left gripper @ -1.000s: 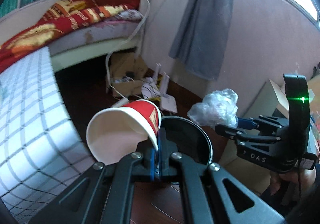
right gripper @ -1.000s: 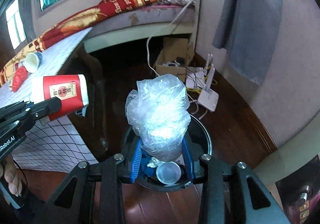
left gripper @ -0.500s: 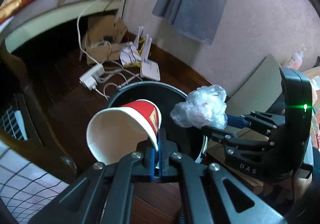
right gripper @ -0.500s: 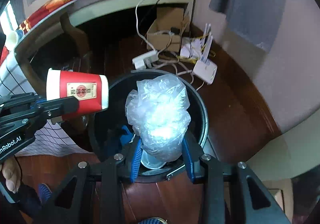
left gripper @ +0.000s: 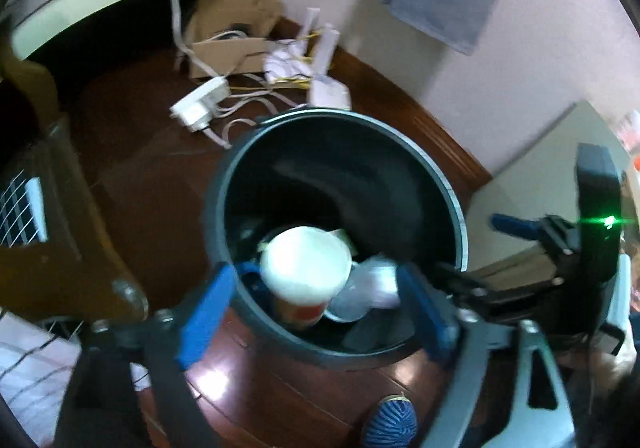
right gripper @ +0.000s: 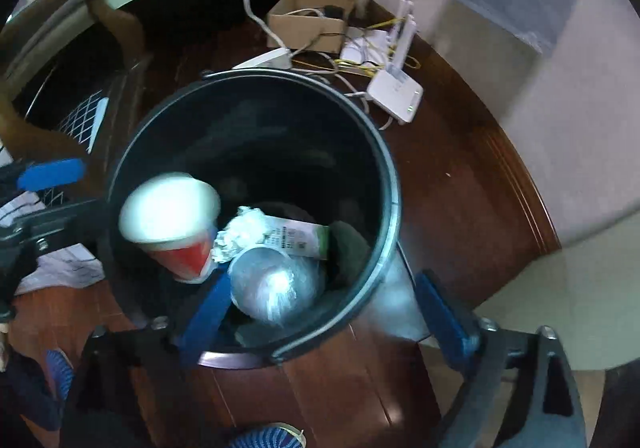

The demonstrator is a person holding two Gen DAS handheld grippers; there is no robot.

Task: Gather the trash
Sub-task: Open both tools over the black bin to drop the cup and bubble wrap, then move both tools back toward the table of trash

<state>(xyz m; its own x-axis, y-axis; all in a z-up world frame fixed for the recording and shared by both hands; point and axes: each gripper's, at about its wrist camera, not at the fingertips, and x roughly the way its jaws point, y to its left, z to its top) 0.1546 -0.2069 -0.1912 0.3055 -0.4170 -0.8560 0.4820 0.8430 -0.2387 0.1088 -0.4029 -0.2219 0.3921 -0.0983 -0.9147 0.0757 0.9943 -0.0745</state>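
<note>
Trash bin [left gripper: 448, 192] holding red paper cup [left gripper: 304, 268], left gripper [left gripper: 316, 312] and right gripper [right gripper: 324, 312] jaws opening, empty, printed packet [right gripper: 296, 238] visible in right view only.

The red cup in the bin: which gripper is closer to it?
Left. The left gripper hangs right over the red cup, jaws opening with the cup loose between them. The right gripper is opening beside it, over the plastic wad.

Black linkage grippers with silver screws, blue-padded fingers [left gripper: 204, 312], one green light.
</note>
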